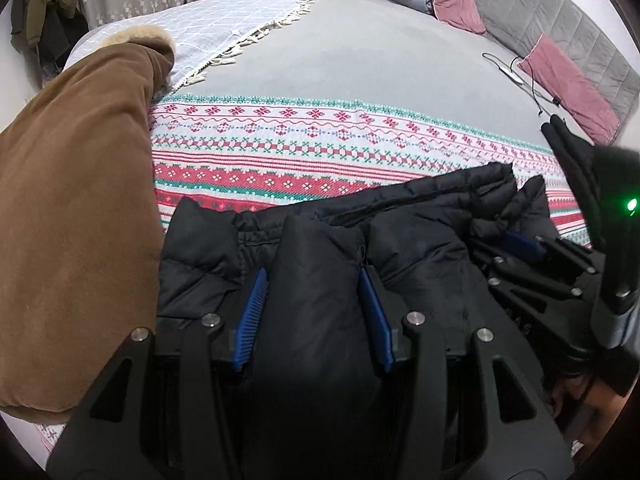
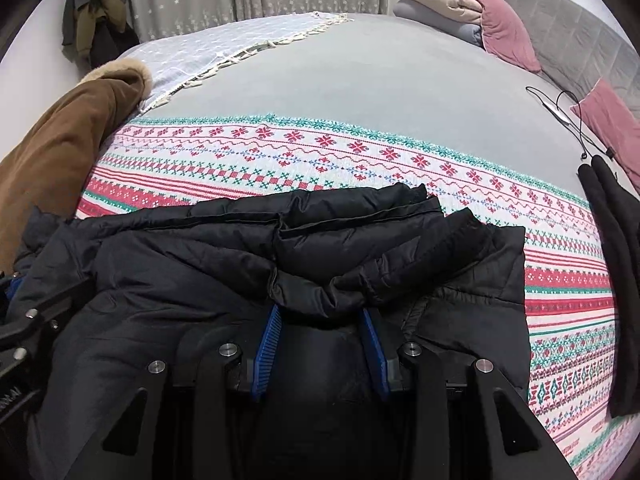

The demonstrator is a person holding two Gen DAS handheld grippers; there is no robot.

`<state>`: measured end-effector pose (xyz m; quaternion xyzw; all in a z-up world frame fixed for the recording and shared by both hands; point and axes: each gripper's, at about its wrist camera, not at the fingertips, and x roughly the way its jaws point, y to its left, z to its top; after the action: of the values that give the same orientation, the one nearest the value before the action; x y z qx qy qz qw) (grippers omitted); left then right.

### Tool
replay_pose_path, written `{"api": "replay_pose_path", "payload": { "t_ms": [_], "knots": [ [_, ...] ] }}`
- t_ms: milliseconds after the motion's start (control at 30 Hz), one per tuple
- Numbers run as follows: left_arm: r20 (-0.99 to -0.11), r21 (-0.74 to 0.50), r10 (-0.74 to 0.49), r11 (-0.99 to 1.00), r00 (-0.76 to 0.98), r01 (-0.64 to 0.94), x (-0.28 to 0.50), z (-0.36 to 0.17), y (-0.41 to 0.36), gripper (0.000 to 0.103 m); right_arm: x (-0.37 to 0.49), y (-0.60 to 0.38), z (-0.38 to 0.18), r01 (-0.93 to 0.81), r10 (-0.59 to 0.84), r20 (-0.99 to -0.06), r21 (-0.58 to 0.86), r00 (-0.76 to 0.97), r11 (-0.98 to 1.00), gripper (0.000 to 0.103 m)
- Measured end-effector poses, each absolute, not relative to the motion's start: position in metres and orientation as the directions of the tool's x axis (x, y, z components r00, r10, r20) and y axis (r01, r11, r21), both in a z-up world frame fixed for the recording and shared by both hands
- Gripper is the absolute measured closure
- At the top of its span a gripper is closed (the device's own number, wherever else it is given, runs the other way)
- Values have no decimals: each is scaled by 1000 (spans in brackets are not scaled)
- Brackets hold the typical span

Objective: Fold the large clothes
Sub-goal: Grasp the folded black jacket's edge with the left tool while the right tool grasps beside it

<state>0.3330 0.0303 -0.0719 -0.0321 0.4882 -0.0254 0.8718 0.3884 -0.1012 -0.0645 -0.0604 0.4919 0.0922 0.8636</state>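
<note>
Downward-tilted, left gripper (image 1: 316, 280) and right gripper (image 2: 324, 316) each clamping black puffer jacket (image 2: 240, 248).

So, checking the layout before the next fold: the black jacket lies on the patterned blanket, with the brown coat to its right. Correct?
Not quite: the brown coat is to the left of the black jacket, as the left wrist view shows. The jacket does lie on the patterned blanket.

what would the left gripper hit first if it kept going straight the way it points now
Nothing new: the left gripper is already clamped on a thick fold of the black puffer jacket. Pushed on, it would probably press more jacket into the patterned blanket beneath.
</note>
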Motion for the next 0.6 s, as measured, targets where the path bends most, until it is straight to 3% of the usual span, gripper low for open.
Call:
{"api": "replay_pose_path", "payload": {
  "t_ms": [233,500,600],
  "knots": [
    [-847,-38,-48,999,530,30,333,-76,26,52,383,-114,-47,-204,133,-858,35,495,978,58],
    [-819,-74,-86,996,567,45,302,-39,32,53,270,-144,20,-166,25,-747,-114,664,979,26],
    [-814,-93,-112,994,570,63,279,-29,32,53,232,-165,27,-126,30,-723,-79,690,989,23]
  ]
}}
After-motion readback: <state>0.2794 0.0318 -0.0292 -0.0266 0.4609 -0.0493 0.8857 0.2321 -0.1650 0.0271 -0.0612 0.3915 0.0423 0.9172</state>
